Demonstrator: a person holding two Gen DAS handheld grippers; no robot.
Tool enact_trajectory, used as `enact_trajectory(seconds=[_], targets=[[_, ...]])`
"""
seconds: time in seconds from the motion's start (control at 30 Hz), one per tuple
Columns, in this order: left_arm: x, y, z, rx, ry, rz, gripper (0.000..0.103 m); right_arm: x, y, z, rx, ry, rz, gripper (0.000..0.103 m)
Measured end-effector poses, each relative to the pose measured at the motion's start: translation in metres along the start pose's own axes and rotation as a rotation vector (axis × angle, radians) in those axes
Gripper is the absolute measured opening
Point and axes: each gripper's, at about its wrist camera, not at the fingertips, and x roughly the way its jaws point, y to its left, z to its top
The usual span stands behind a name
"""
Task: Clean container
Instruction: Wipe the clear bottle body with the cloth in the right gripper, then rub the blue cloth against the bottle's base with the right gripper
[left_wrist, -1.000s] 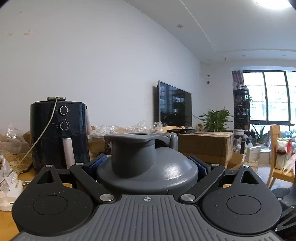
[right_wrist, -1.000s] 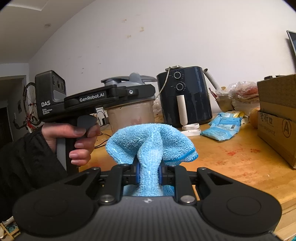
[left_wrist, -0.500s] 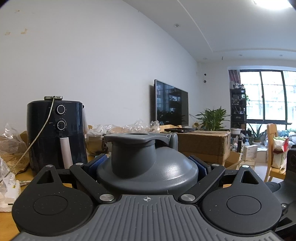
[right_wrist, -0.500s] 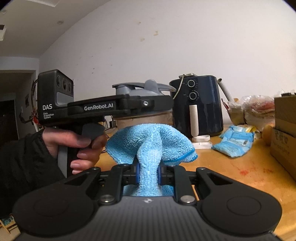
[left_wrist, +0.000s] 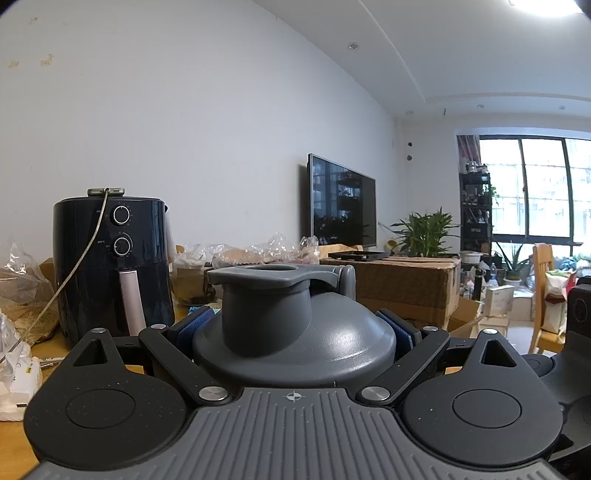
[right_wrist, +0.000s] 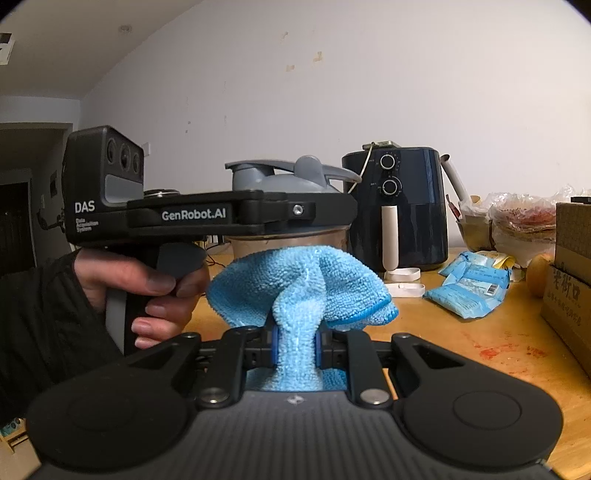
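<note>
Squarely between left claw (left_wrist: 294, 325) pads: container (left_wrist: 293, 332)

Right gripper (right_wrist: 295, 345) was clamped on a bunched-up blue cloth (right_wrist: 301, 291) that puffed out over the fingers. Just past it, a hand (right_wrist: 147, 288) gripped the left gripper (right_wrist: 332, 210), which had the grey-lidded container (right_wrist: 288, 218) between its jaws. Dark air fryer (right_wrist: 399, 210) sat behind on the wooden table (right_wrist: 461, 343), blue packets (right_wrist: 469, 284) off to the right.
</note>
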Motion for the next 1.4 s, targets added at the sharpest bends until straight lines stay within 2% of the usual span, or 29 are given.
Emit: enact_trajectory(seconds=[0.37,0.9,1.4], targets=[[0.004,0.004,0.003,-0.002,0.018,-0.006,0.095,0.009,-0.001,-0.007,-0.008,0.083,-0.002,0.012],[0.008,0.009,0.007,-0.003,0.044,-0.014,0.095,0.033,-0.009,-0.037,0.000,0.214,0.001,0.011],[0.016,0.015,0.015,-0.007,0.119,-0.026,0.094,0.035,-0.009,-0.040,0.005,0.234,0.005,0.012]])
